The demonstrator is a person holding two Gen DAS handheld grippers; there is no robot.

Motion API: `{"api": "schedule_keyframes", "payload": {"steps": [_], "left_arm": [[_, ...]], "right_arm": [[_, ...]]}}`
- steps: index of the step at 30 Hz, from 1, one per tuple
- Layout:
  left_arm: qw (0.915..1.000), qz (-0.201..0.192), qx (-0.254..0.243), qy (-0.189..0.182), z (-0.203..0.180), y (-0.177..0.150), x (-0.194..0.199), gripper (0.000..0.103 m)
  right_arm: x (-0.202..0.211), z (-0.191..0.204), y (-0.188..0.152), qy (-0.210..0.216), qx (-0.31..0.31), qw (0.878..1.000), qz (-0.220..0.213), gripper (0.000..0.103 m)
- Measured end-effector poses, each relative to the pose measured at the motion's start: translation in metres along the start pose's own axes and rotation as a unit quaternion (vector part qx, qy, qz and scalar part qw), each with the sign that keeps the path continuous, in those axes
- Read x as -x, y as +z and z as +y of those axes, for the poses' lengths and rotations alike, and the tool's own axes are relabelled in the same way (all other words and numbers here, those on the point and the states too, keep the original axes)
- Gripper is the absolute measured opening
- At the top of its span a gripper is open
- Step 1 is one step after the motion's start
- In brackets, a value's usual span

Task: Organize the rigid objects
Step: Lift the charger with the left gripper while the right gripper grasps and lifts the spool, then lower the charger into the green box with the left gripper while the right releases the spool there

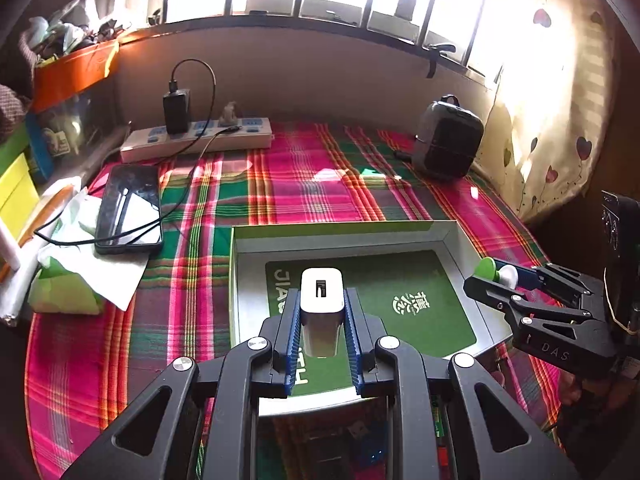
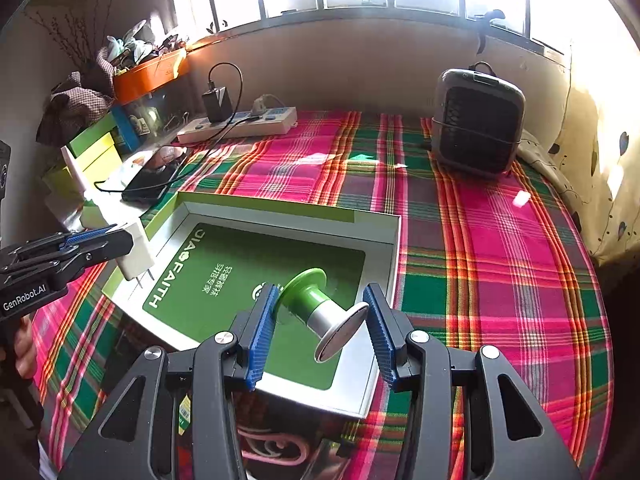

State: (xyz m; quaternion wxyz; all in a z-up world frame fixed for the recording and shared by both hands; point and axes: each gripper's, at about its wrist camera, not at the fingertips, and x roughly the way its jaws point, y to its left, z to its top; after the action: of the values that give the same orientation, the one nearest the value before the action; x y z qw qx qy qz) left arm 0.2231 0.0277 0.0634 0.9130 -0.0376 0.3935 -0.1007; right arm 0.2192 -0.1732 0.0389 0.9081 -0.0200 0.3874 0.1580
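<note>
Holding both items over the open box [image 1: 452,236], you keep each clear for release. The left gripper [image 1: 321,312] pinches the white charger [image 1: 321,292]; the right gripper [image 2: 320,322] clamps the green spool [image 2: 316,300] endwise. The phone [image 1: 130,208] lies at 10 o'clock, the heater [image 2: 478,120] at 1 o'clock; nothing blocks the box.

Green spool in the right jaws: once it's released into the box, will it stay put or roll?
The green spool likely rolls on its side: both flanges are round. It looks rigid. Stood on a flat flange in the box, it should stay.
</note>
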Motion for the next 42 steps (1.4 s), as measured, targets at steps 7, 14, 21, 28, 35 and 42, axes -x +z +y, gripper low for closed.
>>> {"api": "schedule_keyframes", "payload": {"steps": [7, 14, 21, 28, 35, 42], "left_arm": [[0.9998, 0.017, 0.002, 0.003, 0.003, 0.006, -0.026, 0.02], [0.9997, 0.022, -0.007, 0.006, -0.001, 0.012, -0.041, 0.02], [0.9996, 0.027, -0.001, 0.007, 0.003, 0.019, -0.053, 0.02], [0.9993, 0.035, 0.007, 0.01, 0.007, 0.02, -0.063, 0.02], [0.9989, 0.041, 0.02, 0.004, 0.012, 0.021, -0.068, 0.02], [0.9985, 0.047, 0.026, 0.006, 0.016, 0.02, -0.07, 0.022]], "right_arm": [[-0.029, 0.002, 0.009, 0.007, 0.013, 1.0, 0.021, 0.045], [-0.049, 0.005, 0.015, -0.002, 0.026, 0.999, 0.03, 0.045], [-0.064, 0.004, 0.015, 0.003, 0.029, 0.999, 0.038, 0.045], [-0.07, 0.007, 0.017, -0.004, 0.037, 0.999, 0.034, 0.045], [-0.073, 0.009, 0.018, -0.011, 0.046, 0.998, 0.039, 0.045], [-0.074, 0.01, 0.018, -0.018, 0.045, 0.998, 0.043, 0.045]]}}
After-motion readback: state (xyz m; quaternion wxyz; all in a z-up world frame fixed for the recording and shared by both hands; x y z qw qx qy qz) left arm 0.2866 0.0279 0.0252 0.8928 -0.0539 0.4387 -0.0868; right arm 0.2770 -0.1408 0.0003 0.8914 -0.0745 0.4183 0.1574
